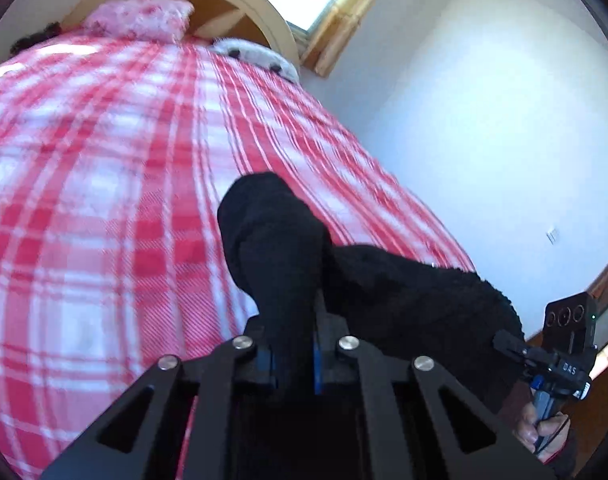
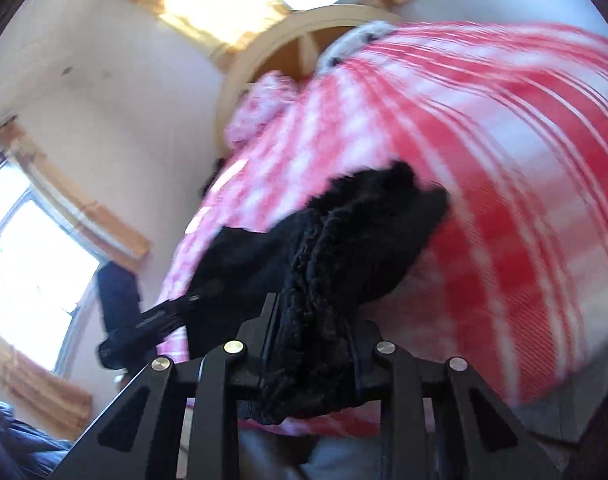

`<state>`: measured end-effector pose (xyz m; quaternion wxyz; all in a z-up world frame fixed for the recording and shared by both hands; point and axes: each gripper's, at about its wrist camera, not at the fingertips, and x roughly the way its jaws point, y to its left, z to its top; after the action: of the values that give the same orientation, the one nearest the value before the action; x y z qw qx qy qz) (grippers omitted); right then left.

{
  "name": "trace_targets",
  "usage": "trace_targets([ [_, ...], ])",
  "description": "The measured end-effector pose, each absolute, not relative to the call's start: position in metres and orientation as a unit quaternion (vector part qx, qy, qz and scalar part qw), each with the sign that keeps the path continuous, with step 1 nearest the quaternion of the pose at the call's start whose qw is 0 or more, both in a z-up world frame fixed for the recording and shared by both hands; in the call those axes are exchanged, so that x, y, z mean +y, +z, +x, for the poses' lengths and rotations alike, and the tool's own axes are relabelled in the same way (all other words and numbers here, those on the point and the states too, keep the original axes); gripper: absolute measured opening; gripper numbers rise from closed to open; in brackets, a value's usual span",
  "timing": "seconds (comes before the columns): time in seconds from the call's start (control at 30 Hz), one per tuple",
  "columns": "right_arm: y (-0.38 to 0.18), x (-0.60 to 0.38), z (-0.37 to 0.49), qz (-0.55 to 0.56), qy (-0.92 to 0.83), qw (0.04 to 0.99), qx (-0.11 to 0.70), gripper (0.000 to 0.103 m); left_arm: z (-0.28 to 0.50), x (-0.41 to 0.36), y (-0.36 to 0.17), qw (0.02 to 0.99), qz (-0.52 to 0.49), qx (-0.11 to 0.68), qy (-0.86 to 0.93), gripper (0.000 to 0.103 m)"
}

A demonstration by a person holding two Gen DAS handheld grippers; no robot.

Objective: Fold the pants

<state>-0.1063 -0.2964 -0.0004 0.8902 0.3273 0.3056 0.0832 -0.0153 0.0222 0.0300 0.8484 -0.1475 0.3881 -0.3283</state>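
The pants [image 1: 383, 280] are black and fuzzy, bunched above a red and white plaid bed cover [image 1: 104, 200]. My left gripper [image 1: 294, 360] is shut on a fold of the pants, which rises between its fingers. My right gripper [image 1: 515, 350] shows at the right edge of the left wrist view, clamped on the other end of the cloth. In the right wrist view my right gripper [image 2: 309, 344] is shut on a thick bunch of the pants [image 2: 363, 224]. The left gripper [image 2: 172, 308] shows there at the left, holding the cloth.
A pink pillow [image 1: 140, 20] and a white spotted pillow [image 1: 256, 54] lie at the head of the bed by the rounded wooden headboard [image 1: 260, 12]. Wood-framed windows [image 2: 36, 272] and a pale wall [image 1: 483, 120] border the bed.
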Motion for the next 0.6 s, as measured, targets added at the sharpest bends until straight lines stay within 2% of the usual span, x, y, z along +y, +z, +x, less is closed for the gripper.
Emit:
trace_targets([
  [0.2, 0.043, -0.246, -0.013, 0.294, 0.186, 0.892, 0.287, 0.03, 0.026, 0.109, 0.084, 0.904, -0.151, 0.321, -0.238, 0.012],
  [0.33, 0.061, -0.199, 0.076, 0.259, 0.255, 0.894, 0.263, 0.03, 0.054, 0.154, 0.097, 0.933, -0.121, 0.3, -0.159, 0.013],
  [0.47, 0.033, -0.155, 0.169, 0.242, 0.29, 0.887, 0.267, 0.03, 0.101, 0.186, 0.062, 0.94, -0.086, 0.322, -0.074, 0.025],
  [0.53, 0.004, -0.139, 0.204, 0.248, 0.289, 0.88, 0.285, 0.031, 0.133, 0.191, 0.023, 0.929, -0.064, 0.363, -0.043, 0.033],
  [0.6, -0.042, -0.128, 0.242, 0.251, 0.255, 0.874, 0.33, 0.036, 0.158, 0.202, -0.023, 0.909, -0.036, 0.415, 0.014, 0.034],
])
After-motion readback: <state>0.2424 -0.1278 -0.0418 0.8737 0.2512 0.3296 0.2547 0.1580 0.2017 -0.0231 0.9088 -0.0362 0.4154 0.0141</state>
